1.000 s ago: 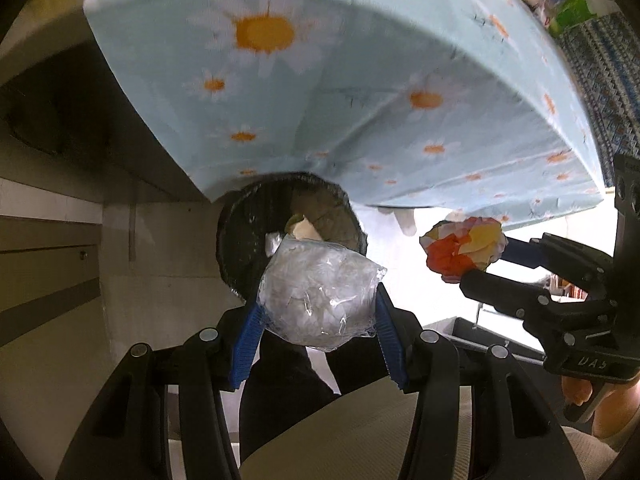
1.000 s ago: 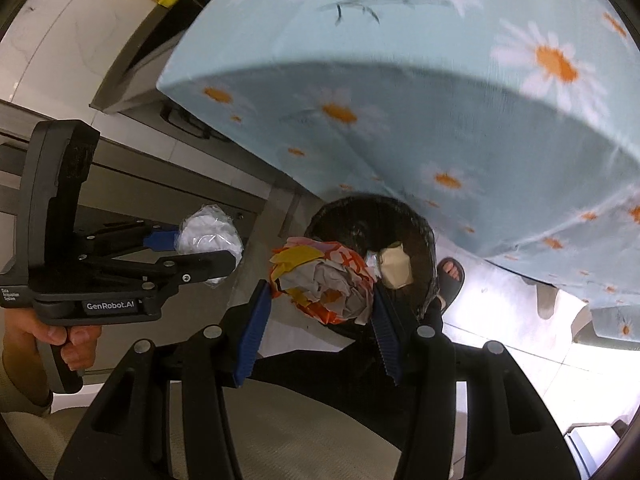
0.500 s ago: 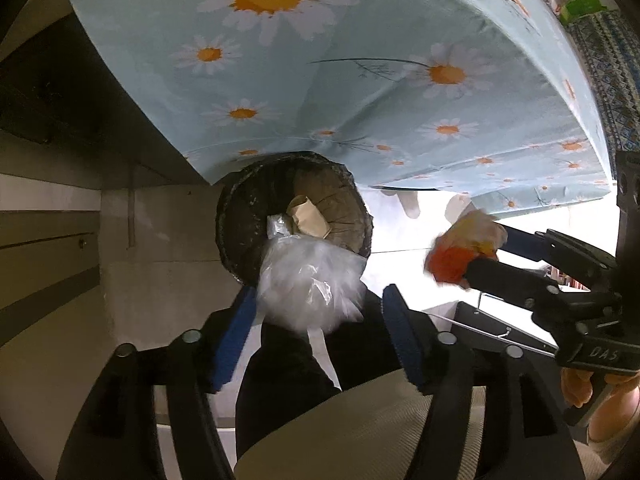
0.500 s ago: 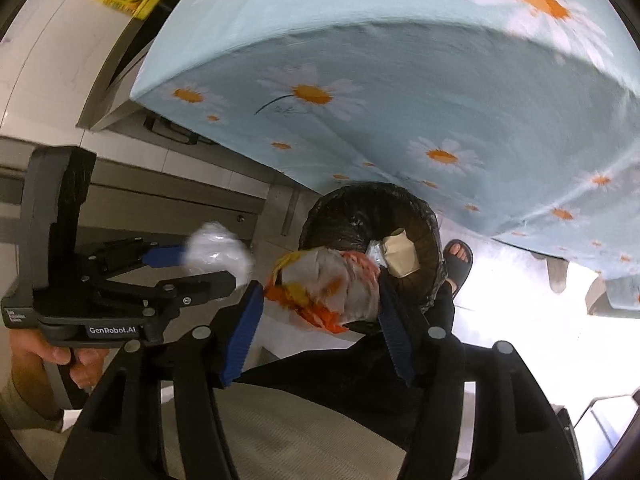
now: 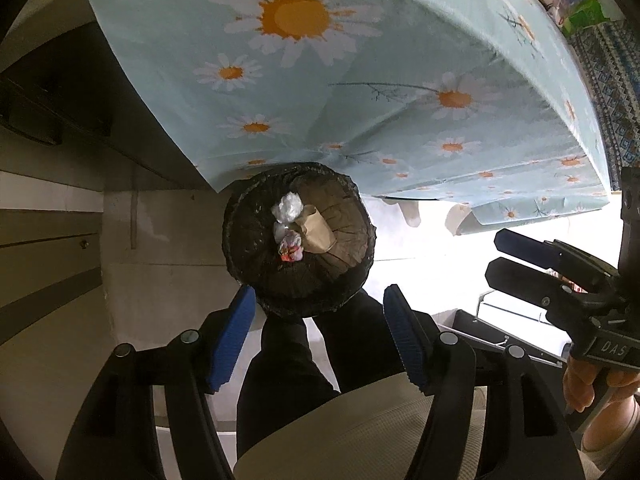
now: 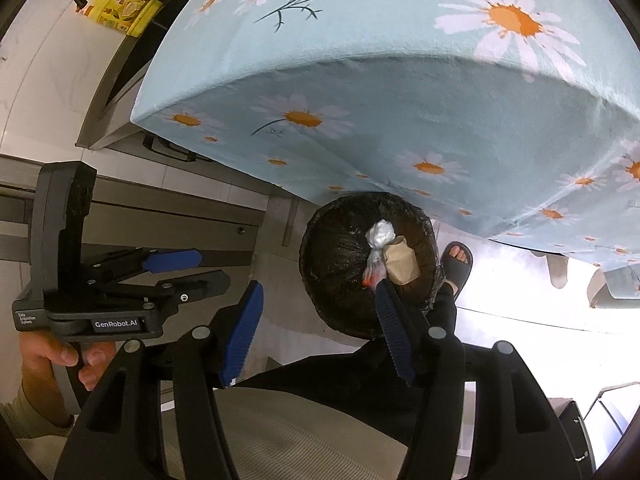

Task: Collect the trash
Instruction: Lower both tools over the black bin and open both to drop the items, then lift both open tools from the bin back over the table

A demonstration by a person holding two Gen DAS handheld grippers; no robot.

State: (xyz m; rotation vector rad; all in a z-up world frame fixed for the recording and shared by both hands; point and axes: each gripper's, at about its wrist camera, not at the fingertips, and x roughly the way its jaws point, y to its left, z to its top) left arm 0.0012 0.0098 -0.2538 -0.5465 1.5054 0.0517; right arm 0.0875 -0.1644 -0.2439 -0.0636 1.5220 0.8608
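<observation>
Changes I log since a second ago:

- Left tongs (image 5: 316, 336): I no longer hold the clear plastic wad (image 5: 286, 207); the blue pads stand apart with nothing between them, having just opened.
- Right tongs (image 6: 318, 332): the orange-and-white wrapper (image 5: 290, 249) is out of my grip; these pads too have just spread and are bare.
- Bin (image 5: 244, 256): both pieces now lie inside on the black liner, beside the brown paper (image 5: 317, 229).
</observation>
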